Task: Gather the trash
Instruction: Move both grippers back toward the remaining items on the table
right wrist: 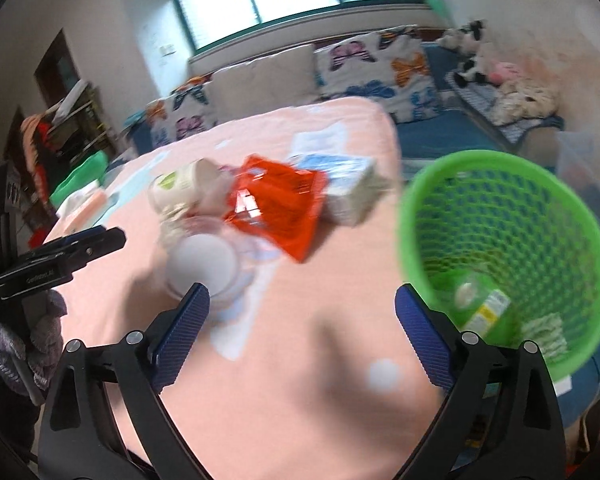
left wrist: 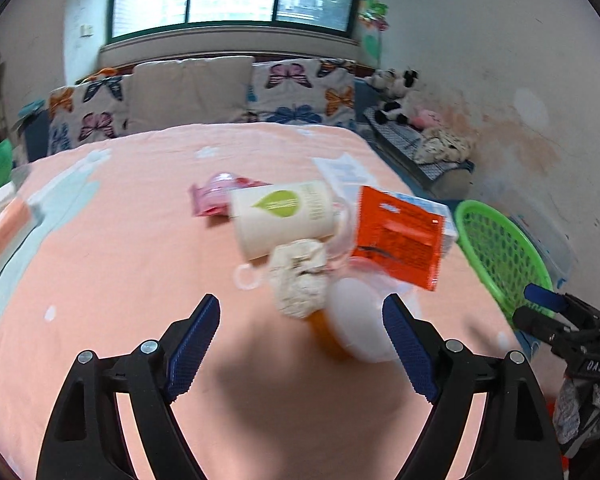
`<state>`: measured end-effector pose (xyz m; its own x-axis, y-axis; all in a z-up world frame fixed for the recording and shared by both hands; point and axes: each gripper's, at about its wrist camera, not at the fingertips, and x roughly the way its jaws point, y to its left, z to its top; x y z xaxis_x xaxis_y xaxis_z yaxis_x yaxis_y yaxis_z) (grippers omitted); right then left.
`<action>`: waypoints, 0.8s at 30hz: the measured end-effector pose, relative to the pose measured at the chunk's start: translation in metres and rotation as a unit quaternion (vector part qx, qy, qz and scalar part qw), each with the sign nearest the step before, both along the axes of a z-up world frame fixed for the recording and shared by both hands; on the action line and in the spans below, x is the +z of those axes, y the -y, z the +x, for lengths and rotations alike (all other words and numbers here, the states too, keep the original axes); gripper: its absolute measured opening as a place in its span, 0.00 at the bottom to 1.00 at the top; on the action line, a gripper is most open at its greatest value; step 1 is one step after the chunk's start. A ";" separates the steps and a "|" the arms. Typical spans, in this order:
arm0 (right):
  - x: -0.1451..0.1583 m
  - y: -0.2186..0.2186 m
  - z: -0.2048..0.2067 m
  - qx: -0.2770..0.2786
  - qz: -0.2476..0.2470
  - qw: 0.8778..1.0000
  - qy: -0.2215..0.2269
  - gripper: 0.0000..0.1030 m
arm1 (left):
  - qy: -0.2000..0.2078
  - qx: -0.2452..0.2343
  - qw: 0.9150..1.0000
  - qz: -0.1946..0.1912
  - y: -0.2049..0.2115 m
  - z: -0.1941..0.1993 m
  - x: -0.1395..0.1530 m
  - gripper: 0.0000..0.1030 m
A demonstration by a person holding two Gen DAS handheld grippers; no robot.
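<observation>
cup (left wrist: 280, 216) lies on its side, long axis across the bed (left wrist: 120, 260); left gripper (left wrist: 302, 344) and right gripper (right wrist: 302, 332) both gape, empty.

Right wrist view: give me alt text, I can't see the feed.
Open right gripper, nothing between its jaws, over a pink bed. A green basket at right holds a bottle. Ahead lie a red wrapper, cup and carton; left gripper enters at left.
</observation>
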<state>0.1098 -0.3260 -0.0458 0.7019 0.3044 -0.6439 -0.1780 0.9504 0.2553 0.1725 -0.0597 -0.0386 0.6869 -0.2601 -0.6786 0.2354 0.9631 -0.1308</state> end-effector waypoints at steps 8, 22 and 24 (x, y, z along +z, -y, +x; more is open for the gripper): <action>-0.013 -0.045 0.022 0.054 0.021 0.998 -0.028 0.95 | -0.002 0.032 0.999 -0.013 -0.029 -0.005 -0.001 0.79; -0.038 -0.082 0.057 0.093 0.036 0.993 -0.068 0.96 | -0.015 0.050 0.998 -0.024 -0.050 -0.006 -0.013 0.80; -0.039 -0.084 0.060 0.096 0.037 0.992 -0.069 0.96 | -0.017 0.052 0.998 -0.025 -0.053 -0.005 -0.015 0.80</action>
